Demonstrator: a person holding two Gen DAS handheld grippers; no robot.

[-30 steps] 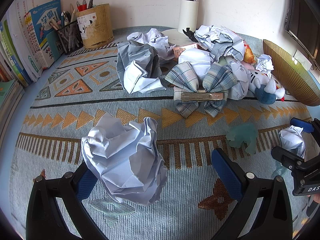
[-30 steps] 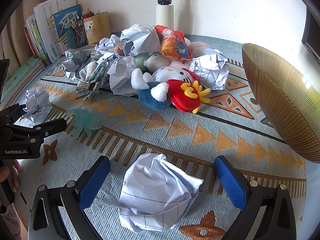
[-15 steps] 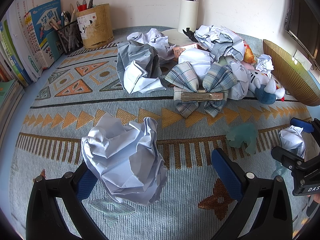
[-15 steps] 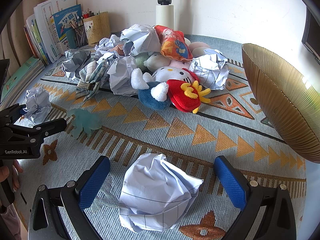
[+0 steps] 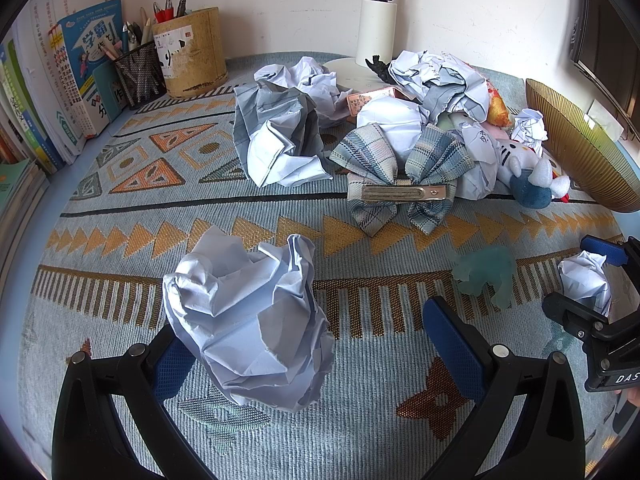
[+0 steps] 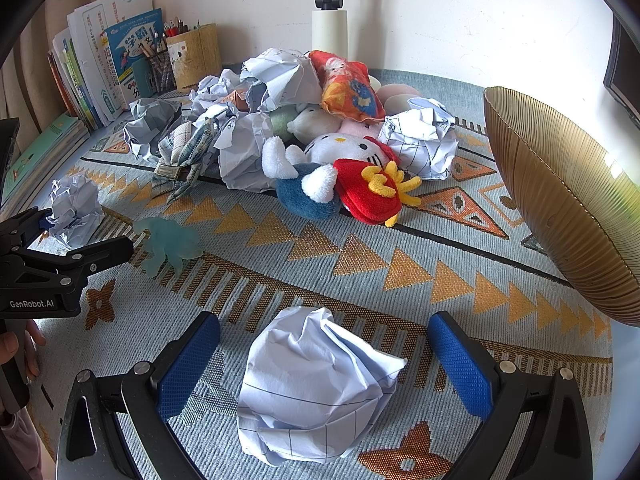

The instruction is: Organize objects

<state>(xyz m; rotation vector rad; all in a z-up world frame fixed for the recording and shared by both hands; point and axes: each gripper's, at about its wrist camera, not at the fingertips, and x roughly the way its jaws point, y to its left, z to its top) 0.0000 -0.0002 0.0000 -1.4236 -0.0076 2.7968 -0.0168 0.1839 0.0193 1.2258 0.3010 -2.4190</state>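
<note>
While both tools are hovering low over the patterned blue-grey woven mat (image 5: 120,240), the left gripper (image 5: 320,344) is spreading wide, a crumpled pale-blue paper ball (image 5: 248,320) lying between its jaws against the left pad; the translucent teal rubber toy (image 6: 168,242) is lying mid-mat; the right gripper (image 6: 324,364) is gaping around a crumpled lined white paper ball (image 6: 316,380), touching neither pad; the ribbed golden bowl (image 6: 560,200) is tilting at the mat's right edge.

Books (image 5: 48,92), pen holders (image 5: 188,52) and a lamp post (image 5: 378,20) line the wall.
</note>
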